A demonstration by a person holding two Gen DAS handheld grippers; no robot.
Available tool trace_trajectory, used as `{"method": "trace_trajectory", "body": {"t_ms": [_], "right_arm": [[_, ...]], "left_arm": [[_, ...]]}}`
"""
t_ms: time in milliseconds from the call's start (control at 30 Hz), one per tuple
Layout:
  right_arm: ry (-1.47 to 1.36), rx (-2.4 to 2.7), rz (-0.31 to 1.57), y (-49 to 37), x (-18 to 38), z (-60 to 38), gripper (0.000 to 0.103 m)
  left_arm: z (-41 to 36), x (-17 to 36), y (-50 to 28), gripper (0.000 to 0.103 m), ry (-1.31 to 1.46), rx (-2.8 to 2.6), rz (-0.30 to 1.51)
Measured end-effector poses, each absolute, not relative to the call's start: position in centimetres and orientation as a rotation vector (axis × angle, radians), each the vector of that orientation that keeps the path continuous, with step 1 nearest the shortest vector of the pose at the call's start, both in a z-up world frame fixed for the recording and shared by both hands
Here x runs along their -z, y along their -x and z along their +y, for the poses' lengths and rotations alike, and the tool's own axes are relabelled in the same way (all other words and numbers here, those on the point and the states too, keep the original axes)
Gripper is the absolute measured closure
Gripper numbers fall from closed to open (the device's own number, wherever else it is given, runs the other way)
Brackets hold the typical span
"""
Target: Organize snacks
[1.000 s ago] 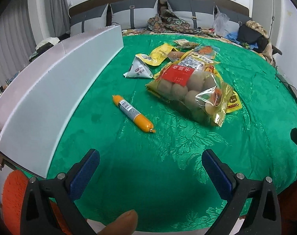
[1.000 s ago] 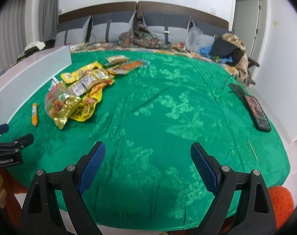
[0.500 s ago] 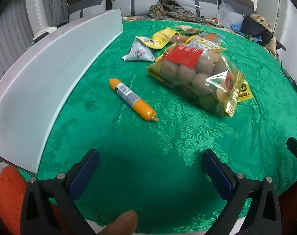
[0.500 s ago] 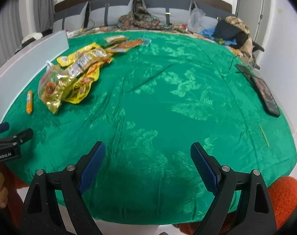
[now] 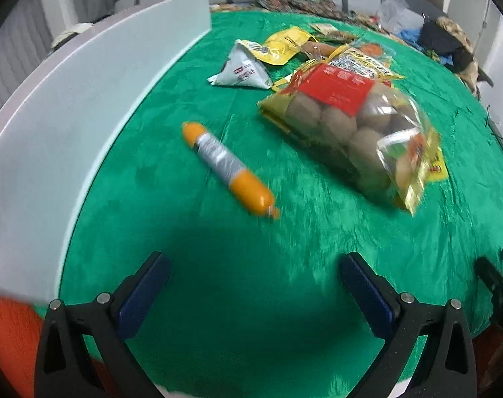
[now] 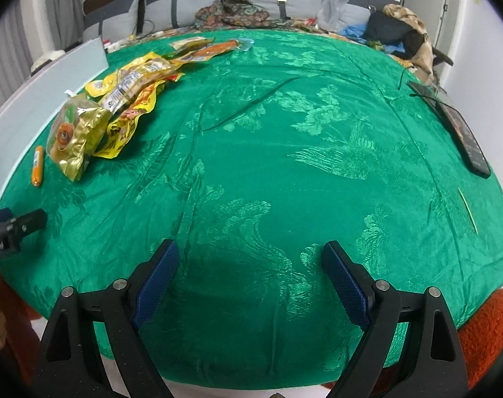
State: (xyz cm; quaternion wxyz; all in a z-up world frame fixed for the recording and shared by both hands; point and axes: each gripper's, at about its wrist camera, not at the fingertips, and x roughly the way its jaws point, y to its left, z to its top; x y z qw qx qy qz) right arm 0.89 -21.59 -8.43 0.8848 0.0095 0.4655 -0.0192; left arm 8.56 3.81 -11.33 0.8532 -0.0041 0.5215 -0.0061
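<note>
Just ahead of the spread, empty left claw (image 5: pixel 254 285) lies the orange sausage (image 5: pixel 227 168).

Black left gripper (image 5: pixel 254 285), blue-padded jaws, silver screws, matching right gripper (image 6: pixel 250 273)

You are getting even, fairly bright indoor light. The left wrist view is smearing with motion blur, softening the orange sausage (image 5: pixel 226 169) and the snack bag (image 5: pixel 354 122). The right wrist view is staying sharp. Fisheye bending is curving the green cloth (image 6: pixel 284 152), and corners are darkening.
</note>
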Motion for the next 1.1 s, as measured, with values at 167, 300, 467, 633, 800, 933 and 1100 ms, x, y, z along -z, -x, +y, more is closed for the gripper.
{"method": "trace_trajectory", "body": {"t_ms": [167, 300, 467, 633, 800, 933, 1100], "right_arm": [[-0.024, 0.037, 0.968, -1.0, 8.4, -21.7, 0.012], [-0.034, 0.032, 0.969, -1.2, 8.3, -21.8, 0.011], [-0.044, 0.021, 0.965, -1.0, 8.3, -22.0, 0.011], [-0.07, 0.023, 0.963, -1.1, 8.2, -22.5, 0.011], [-0.069, 0.03, 0.964, -1.4, 8.2, -22.7, 0.011], [-0.04, 0.044, 0.966, -1.7, 8.3, -22.4, 0.011], [-0.032, 0.042, 0.964, -1.7, 8.4, -22.5, 0.011]], "left_arm": [[5.0, 11.3, -13.7, 0.0, -0.006, 0.04, 1.081], [5.7, 11.4, -18.3, 0.0, 0.003, 0.024, 1.048], [6.3, 11.7, -21.3, 0.0, -0.008, 0.055, 0.953], [6.3, 11.5, -21.4, 0.0, -0.014, 0.054, 0.951], [6.3, 11.5, -21.4, 0.0, -0.014, 0.054, 0.951], [6.3, 11.5, -21.4, 0.0, -0.014, 0.054, 0.951], [6.3, 11.5, -21.5, 0.0, -0.014, 0.054, 0.951]]}}
